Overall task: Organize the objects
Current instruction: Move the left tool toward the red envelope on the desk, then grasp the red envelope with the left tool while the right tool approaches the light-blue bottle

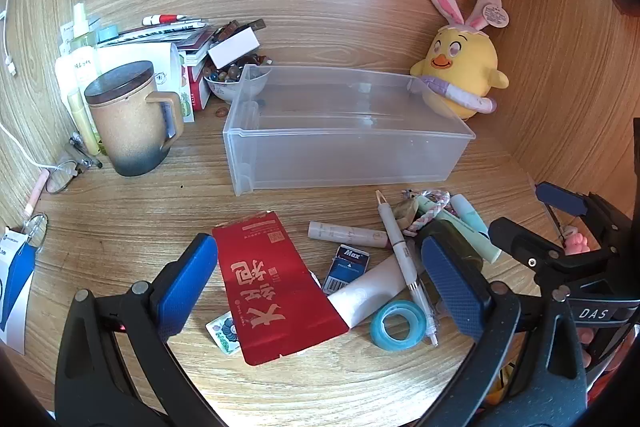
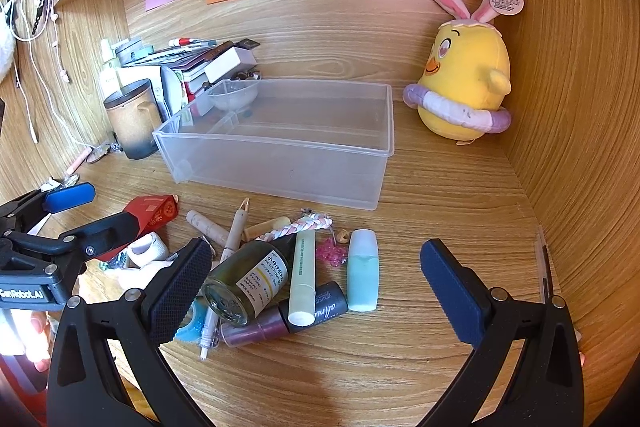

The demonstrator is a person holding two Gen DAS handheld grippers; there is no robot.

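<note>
My left gripper (image 1: 318, 259) hangs open over a red paper packet (image 1: 272, 291), a white tube (image 1: 368, 291), a blue tape roll (image 1: 398, 325), a white pen (image 1: 404, 259) and a small Max box (image 1: 347, 265). My right gripper (image 2: 316, 267) is open above a lying dark green jar (image 2: 244, 283), a pale green tube (image 2: 302, 275), a mint bottle (image 2: 362, 275), a dark grey tube (image 2: 320, 307) and a braided cord (image 2: 296, 227). Neither gripper holds anything. Behind the clutter stands a clear plastic bin (image 1: 348, 131) (image 2: 280, 139) with nothing in it.
A lidded brown mug (image 1: 132, 119), stacked books (image 1: 176, 39) and a bowl of beads (image 1: 234, 77) crowd the back left. A yellow plush chick (image 1: 460, 75) fills the back right corner. Wooden walls close in the back and right. Eyeglasses (image 1: 60, 179) lie at the left.
</note>
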